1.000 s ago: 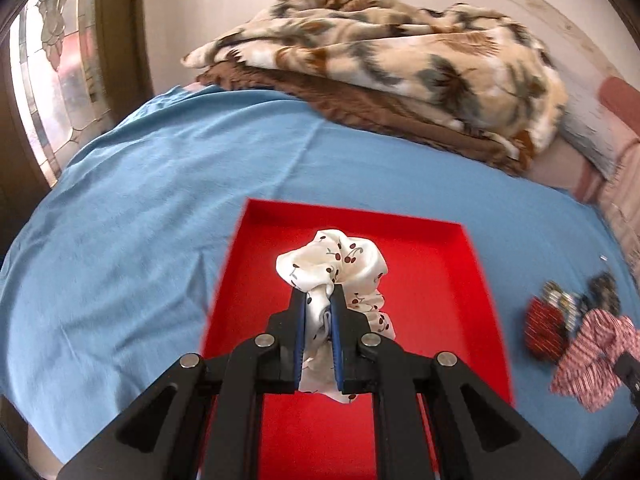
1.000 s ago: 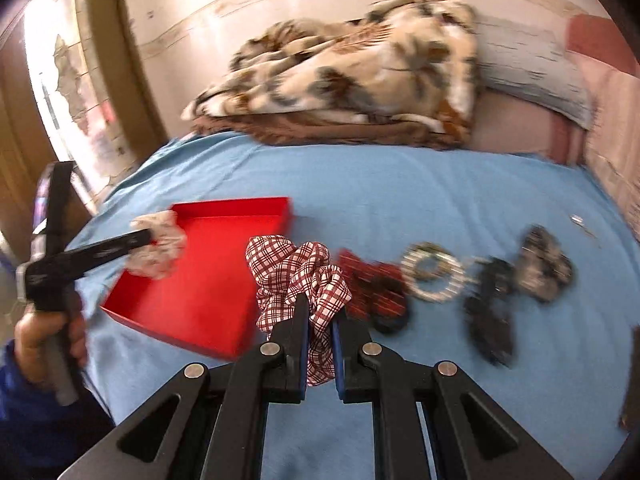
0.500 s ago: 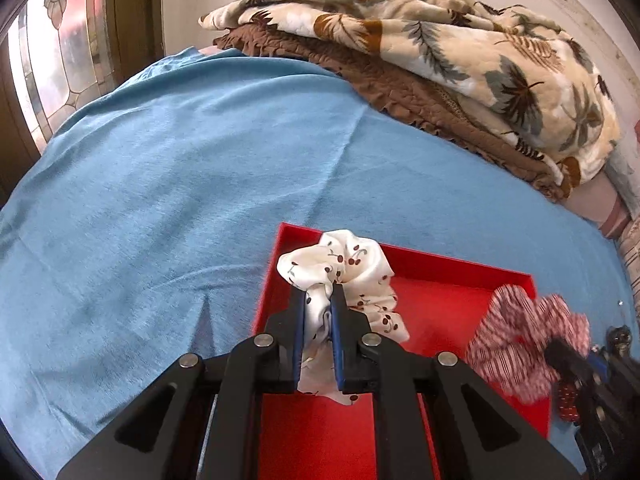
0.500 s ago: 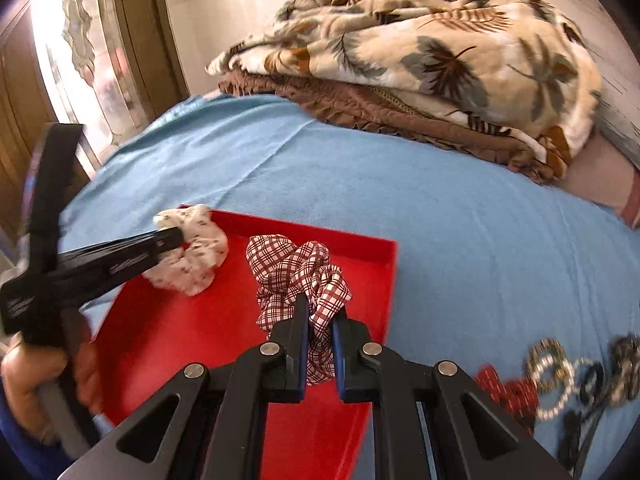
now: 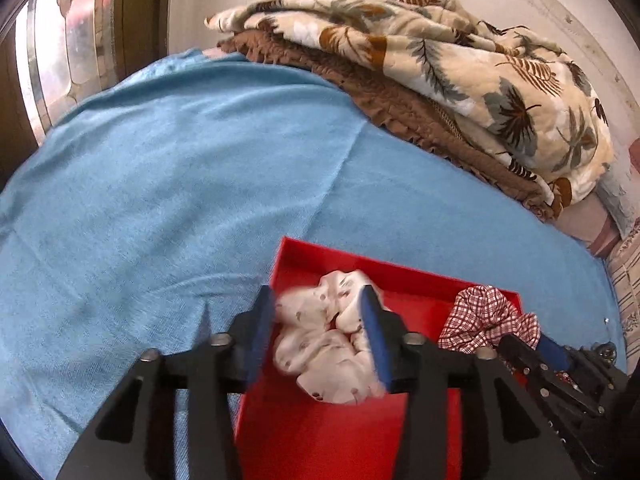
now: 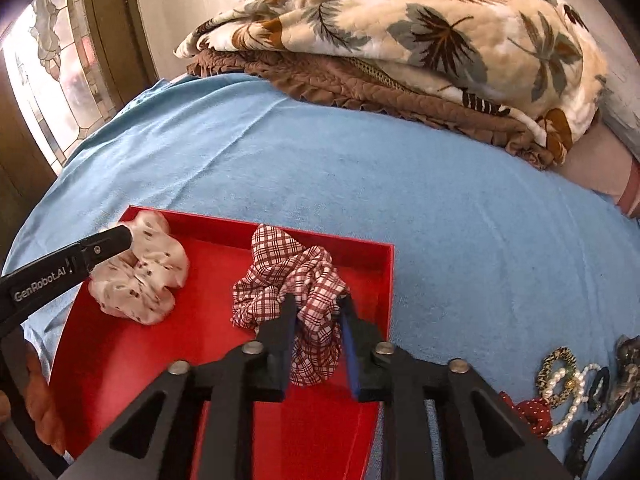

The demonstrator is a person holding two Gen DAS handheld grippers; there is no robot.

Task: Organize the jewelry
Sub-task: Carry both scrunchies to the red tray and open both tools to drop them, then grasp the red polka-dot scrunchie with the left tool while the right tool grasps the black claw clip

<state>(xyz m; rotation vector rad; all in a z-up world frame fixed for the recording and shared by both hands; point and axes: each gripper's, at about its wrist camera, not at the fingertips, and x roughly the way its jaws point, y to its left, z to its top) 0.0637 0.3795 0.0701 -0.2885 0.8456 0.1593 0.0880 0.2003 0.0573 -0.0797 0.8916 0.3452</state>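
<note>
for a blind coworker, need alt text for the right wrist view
The open right gripper straddles a red plaid scrunchie in a red tray on a blue bedspread. Beside it lies a white cherry-print scrunchie; hair accessories wait outside.

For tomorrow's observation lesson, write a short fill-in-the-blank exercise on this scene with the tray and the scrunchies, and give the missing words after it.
1. The white scrunchie and the checked scrunchie both lie in a tray whose colour is ____.
2. The tray sits on a bedsheet whose colour is ____.
3. The left gripper has its fingers spread ____ around the white scrunchie.
4. The pearl bracelet lies ____ the tray.

Missing words: red; blue; open; outside
</note>
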